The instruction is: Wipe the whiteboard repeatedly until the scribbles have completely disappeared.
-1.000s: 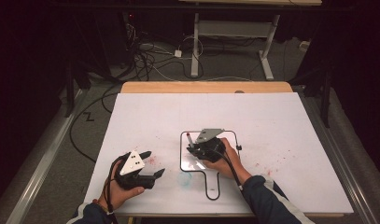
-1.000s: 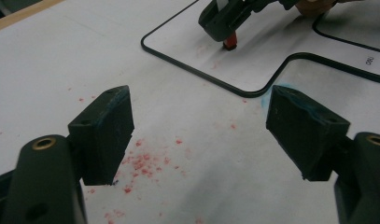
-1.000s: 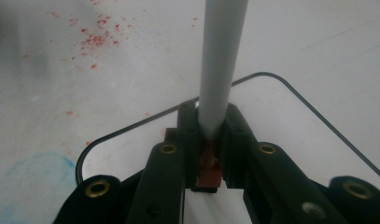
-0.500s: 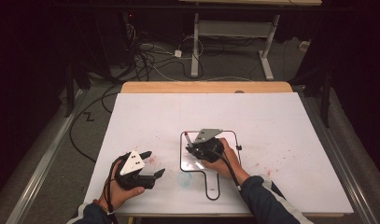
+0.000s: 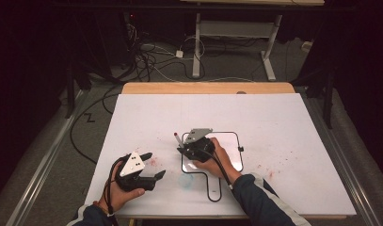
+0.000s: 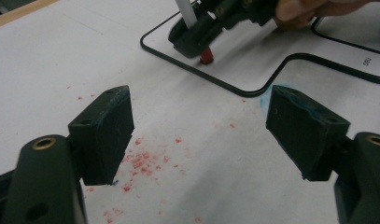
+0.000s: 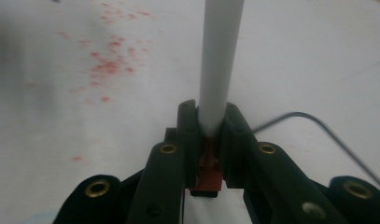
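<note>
Two tools work here: the right tool [image 5: 185, 147] clamps a slim white marker [image 7: 219, 60] near its red end, at the whiteboard's [image 5: 234, 160] left edge on the table [image 5: 283, 122]. Light, stiff, probably slippery; grip mid-barrel. The left tool [image 6: 199, 135] gapes wide, empty.

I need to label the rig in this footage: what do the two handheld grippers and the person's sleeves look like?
Both grippers, left and right, are black with two blocky jaws, brass-ringed holes on the jaw arms and a grey three-cornered plate on top. The left pads carry bluish smears. A black cable trails from the right one. The sleeves are dark with a pale stripe.
</note>
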`<state>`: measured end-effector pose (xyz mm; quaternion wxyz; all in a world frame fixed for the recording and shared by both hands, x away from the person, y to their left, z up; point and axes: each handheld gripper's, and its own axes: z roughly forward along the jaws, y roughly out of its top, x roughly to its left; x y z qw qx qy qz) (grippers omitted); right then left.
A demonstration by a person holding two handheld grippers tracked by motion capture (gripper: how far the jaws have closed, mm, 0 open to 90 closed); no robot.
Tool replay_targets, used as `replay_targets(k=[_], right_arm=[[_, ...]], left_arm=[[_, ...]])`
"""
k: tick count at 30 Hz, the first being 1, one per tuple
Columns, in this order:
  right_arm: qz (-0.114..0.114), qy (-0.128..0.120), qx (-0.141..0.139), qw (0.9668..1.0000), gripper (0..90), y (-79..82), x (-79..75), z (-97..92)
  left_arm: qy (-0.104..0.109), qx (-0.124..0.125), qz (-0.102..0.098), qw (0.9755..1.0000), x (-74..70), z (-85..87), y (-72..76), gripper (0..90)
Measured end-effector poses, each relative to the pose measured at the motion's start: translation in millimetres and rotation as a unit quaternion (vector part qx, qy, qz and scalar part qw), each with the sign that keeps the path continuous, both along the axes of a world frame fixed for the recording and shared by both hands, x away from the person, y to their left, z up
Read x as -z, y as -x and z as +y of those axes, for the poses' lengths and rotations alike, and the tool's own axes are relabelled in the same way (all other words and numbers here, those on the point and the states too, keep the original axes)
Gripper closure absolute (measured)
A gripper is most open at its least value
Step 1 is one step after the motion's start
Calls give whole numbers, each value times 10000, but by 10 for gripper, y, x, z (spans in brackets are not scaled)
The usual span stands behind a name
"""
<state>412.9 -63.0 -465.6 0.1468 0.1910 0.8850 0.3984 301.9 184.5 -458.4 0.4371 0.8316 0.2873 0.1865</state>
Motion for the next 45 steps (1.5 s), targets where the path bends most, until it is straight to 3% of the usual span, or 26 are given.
replay_targets(k=[3, 6, 12, 16, 19, 21, 25, 29, 36, 45], right_arm=[[29, 42, 377, 9993, 812, -151, -16, -126], [96, -17, 529, 9985, 812, -212, -18, -189], [178, -123, 146, 9997, 812, -98, 4, -31], [-18, 70, 287, 9996, 812, -129, 2, -6], [83, 7, 397, 9992, 812, -178, 3, -33], [164, -36, 286, 9995, 811, -158, 12, -4], [128, 115, 154, 9997, 812, -93, 12, 34], [239, 36, 406, 9989, 812, -154, 17, -102], [249, 0, 571, 9981, 812, -138, 11, -321], [246, 97, 665, 9974, 812, 24, -11, -653]], left_arm=[[-7, 12, 21, 10000, 1, -2, -4, 221], [-14, 23, 22, 10000, 4, -8, -6, 220], [-19, 32, 15, 10000, 4, -15, -4, 221], [-13, 34, 24, 10000, 5, -13, 0, 221], [-18, 46, 34, 10000, 7, -17, -1, 221], [-18, 43, 37, 10000, 8, -16, -4, 221], [-6, 41, 33, 10000, 3, -8, -3, 221], [-17, 42, 29, 10000, 4, -12, 2, 221], [-38, 51, 32, 10000, 2, -21, 3, 221], [-76, 65, 46, 9999, -3, -49, -4, 221]])
